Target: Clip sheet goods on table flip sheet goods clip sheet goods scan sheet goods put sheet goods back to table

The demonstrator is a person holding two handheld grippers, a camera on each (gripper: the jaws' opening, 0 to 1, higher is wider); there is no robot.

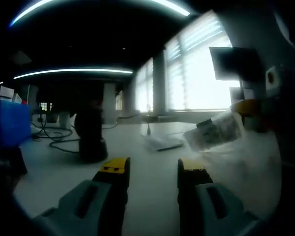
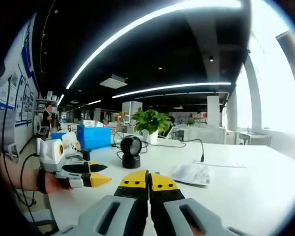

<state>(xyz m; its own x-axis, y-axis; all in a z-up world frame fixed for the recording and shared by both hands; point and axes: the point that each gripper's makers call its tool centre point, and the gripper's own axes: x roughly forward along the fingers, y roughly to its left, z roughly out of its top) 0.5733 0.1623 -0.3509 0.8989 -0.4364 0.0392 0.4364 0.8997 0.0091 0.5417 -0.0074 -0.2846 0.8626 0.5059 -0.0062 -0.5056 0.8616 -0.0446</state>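
A clear bag of sheet goods (image 1: 214, 132) hangs tilted above the table at the right of the left gripper view. Its upper corner meets the yellow tip of my right gripper (image 1: 246, 105). In the right gripper view my right gripper (image 2: 148, 180) has its jaws pressed together. My left gripper (image 1: 153, 167) is open with nothing between its jaws, low over the white table (image 1: 152, 196). A hand holds that left gripper (image 2: 107, 173) at the table's left edge. More white sheet goods (image 1: 162, 141) lie flat on the table (image 2: 191, 173). A black scanner (image 1: 91, 135) stands nearby (image 2: 131, 152).
A blue bin (image 2: 93, 135) and a potted plant (image 2: 150, 120) stand at the table's far side. Cables (image 1: 54, 137) trail across the left of the table. A dark monitor (image 1: 236, 61) hangs by the bright windows. A person (image 2: 48, 118) stands far off.
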